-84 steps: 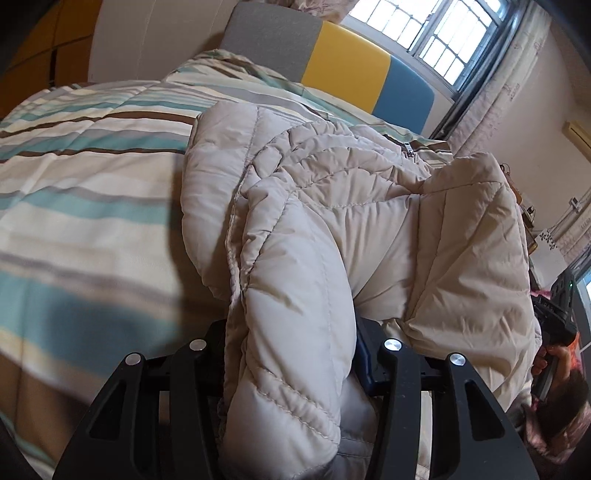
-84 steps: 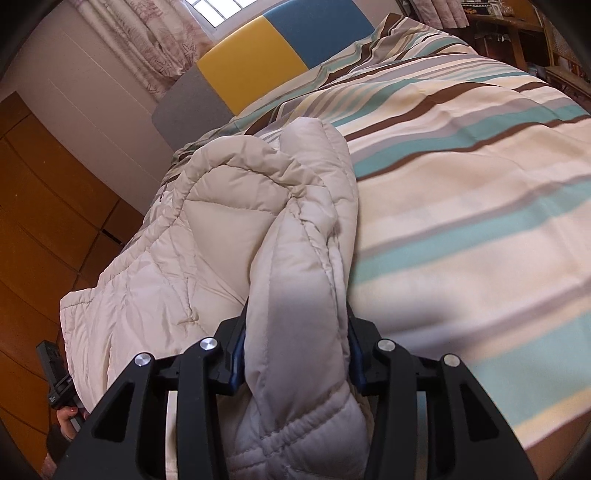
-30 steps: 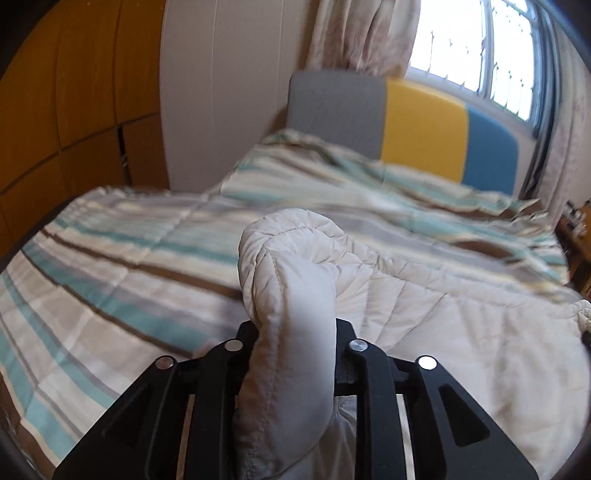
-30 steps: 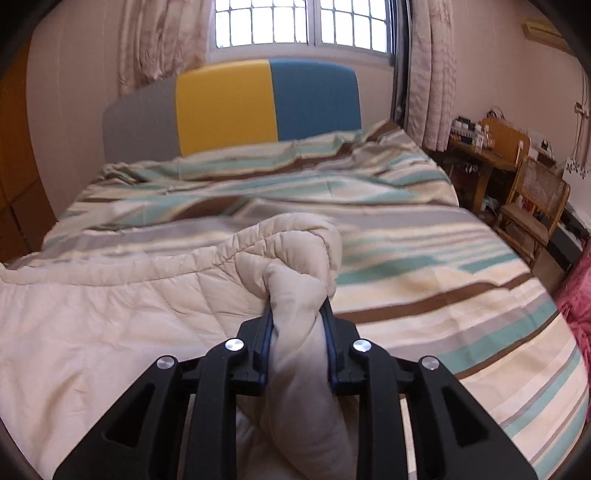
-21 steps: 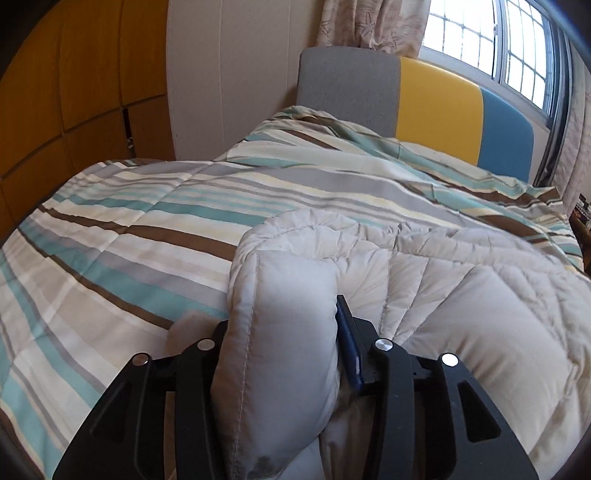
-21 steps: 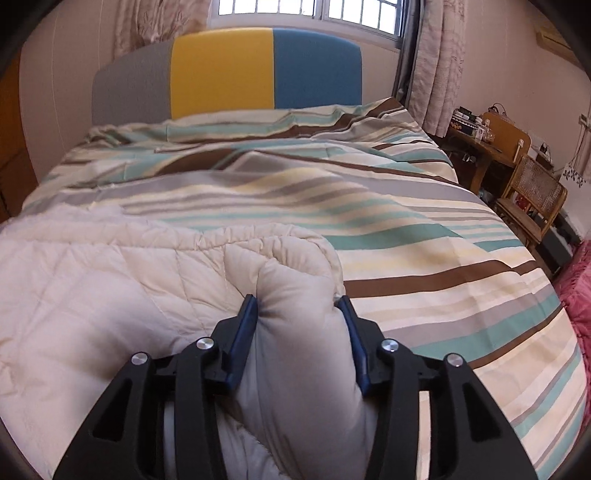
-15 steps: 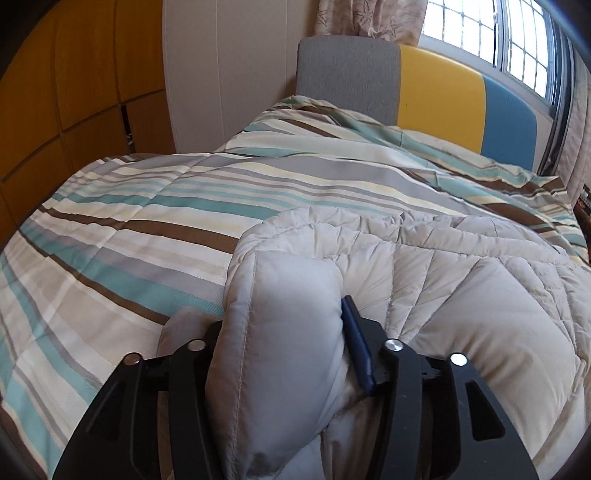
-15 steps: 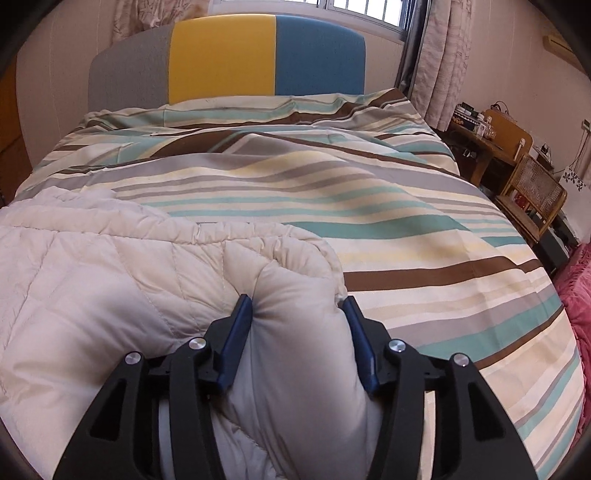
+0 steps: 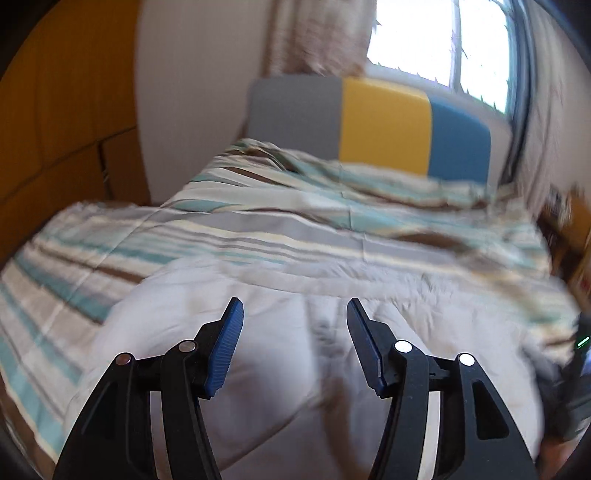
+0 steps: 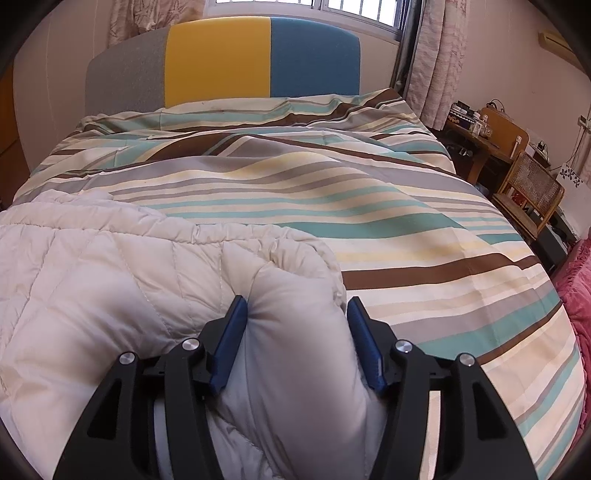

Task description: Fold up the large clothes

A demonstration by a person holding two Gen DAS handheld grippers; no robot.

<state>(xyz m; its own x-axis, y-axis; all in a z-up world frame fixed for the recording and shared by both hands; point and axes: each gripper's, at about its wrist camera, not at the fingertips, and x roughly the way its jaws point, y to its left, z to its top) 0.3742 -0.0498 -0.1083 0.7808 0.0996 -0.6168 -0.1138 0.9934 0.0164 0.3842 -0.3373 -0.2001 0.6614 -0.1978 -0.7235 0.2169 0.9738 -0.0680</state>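
Near bed's foot edge, my left gripper [image 9: 293, 334] fingers apart, empty over jacket [image 9: 295, 369]; right gripper [image 10: 295, 332] fingers wide around jacket's bunched fold, clamping unclear, probably laying it flat.

This is a bedroom in a home. A bed [image 10: 461, 236] fills most of both views, spread with a duvet [image 10: 332, 192] striped in teal, brown, grey and cream, and backed by a padded headboard [image 10: 221, 59] in grey, yellow and blue panels. Behind it a barred window [image 10: 362, 11] is hung with patterned curtains [image 10: 439, 62]. A cluttered wooden desk [image 10: 476, 140] and a cane-backed chair [image 10: 532, 188] stand to one side, orange-brown wooden cupboard doors [image 9: 55, 122] to the other.
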